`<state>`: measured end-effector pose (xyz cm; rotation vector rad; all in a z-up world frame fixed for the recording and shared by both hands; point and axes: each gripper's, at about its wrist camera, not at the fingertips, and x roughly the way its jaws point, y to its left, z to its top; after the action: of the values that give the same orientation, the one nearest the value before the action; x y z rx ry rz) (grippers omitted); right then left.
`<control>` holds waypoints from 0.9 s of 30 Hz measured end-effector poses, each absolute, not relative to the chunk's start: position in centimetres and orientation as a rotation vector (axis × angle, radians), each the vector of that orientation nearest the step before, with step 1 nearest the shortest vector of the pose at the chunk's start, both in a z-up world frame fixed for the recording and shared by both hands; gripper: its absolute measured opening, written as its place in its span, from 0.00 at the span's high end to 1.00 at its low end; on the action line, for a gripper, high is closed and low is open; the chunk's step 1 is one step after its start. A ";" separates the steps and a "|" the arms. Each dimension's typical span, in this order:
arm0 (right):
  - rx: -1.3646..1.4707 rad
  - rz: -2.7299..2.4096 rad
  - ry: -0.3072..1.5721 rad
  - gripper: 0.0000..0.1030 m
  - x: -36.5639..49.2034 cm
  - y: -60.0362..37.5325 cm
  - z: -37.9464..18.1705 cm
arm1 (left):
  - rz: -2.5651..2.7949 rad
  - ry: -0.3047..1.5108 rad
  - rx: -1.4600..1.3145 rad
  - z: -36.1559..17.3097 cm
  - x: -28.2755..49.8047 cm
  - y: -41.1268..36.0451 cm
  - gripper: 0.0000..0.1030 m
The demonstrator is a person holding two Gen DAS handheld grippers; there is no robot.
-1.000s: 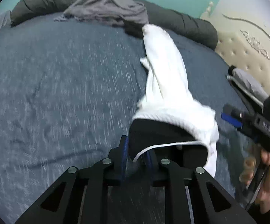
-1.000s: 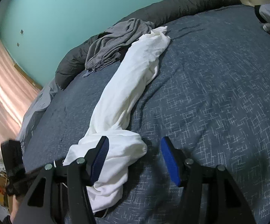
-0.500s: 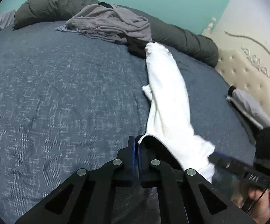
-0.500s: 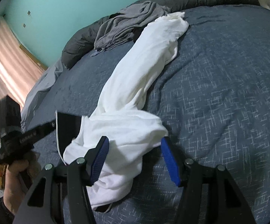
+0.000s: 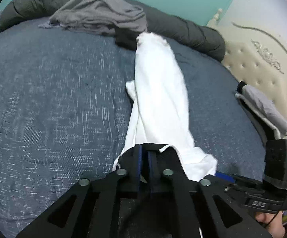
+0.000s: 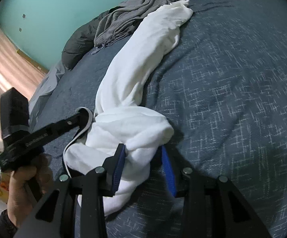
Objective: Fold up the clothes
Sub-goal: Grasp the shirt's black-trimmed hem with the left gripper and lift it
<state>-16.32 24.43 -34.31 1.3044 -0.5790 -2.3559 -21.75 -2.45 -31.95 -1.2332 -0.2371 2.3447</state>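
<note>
The left tongs [image 5: 144, 154] pinched the edge of the white garment [image 5: 161, 99] on the bed [image 5: 54, 99]. The right tongs [image 6: 143, 158], just closing, straddled its bunched end; contact was unclear.

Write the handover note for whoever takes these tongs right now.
Left tongs: nearly shut, pinching the near edge of the long white cotton garment; they have just eased open slightly.
Right tongs: have just been closing around the bunched near end of the same garment; whether the pads press it yet is unclear.
The garment lies stretched out as a rope across the blue-grey woven bedspread, far end by the crumpled grey garment.
Done: near end gathered.
Left: spread it flat, then fold; the grey one is untouched.
</note>
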 end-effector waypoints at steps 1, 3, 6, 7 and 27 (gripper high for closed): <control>1.301 -2.358 -0.581 0.64 -16.3 24.6 -34.2 | 2.341 -0.240 -1.237 -32.1 -21.8 -2.3 0.76; 1.294 -2.368 -0.583 0.64 -16.1 24.9 -33.9 | 2.335 -0.243 -1.223 -32.0 -21.8 -2.1 0.57; 1.283 -2.390 -0.593 0.63 -15.8 25.6 -33.5 | 2.333 -0.202 -1.213 -32.1 -21.6 -1.6 0.51; 1.281 -2.396 -0.597 0.63 -15.7 25.8 -33.4 | 2.332 -0.198 -1.212 -32.1 -21.6 -1.6 0.52; 1.272 -2.363 -0.596 0.63 -15.2 25.2 -33.0 | 2.586 -0.316 -1.111 -29.8 -22.1 -7.5 0.99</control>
<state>-15.25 25.17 -33.02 1.2717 -0.5958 -2.3634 -22.10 -7.54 -29.76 -1.1115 -0.3160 2.5855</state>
